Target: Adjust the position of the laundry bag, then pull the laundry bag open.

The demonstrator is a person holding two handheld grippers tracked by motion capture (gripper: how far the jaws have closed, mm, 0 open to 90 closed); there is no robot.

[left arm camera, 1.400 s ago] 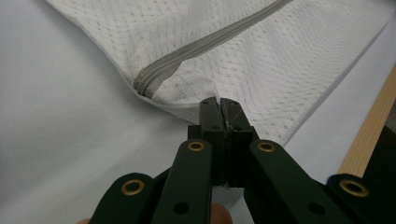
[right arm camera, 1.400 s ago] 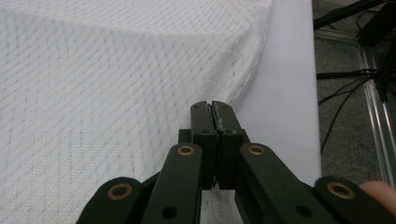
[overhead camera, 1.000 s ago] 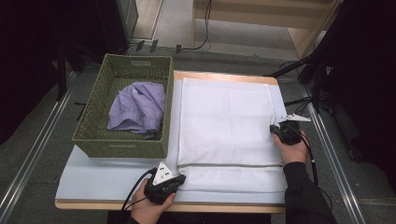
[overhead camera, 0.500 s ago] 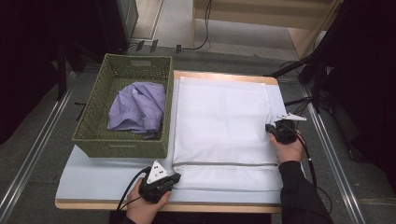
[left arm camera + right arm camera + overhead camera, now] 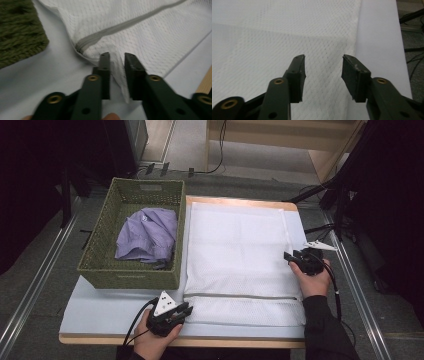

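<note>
No writing readable on white mesh bag (image 5: 240, 255) or green basket (image 5: 131, 270).

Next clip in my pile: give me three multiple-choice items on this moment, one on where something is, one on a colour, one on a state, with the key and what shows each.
1. Where does the crumpled shirt lie?
A. in the woven basket
B. on the white mesh laundry bag
C. on the floor

2. What colour is that basket?
A. red
B. olive green
C. white

3. How do the jaws of the right gripper stand?
A. clamped on the shirt
B. pressed shut on nothing
C. apart over the mesh bag

Key: 1 A, the high view shows the lilac shirt inside the basket's walls, left of the bag. 2 B, the wicker reads olive green in the high view and at the corner of the left gripper view. 3 C, the right gripper view shows a clear gap between the jaws with mesh beneath; they have just been opening.
</note>
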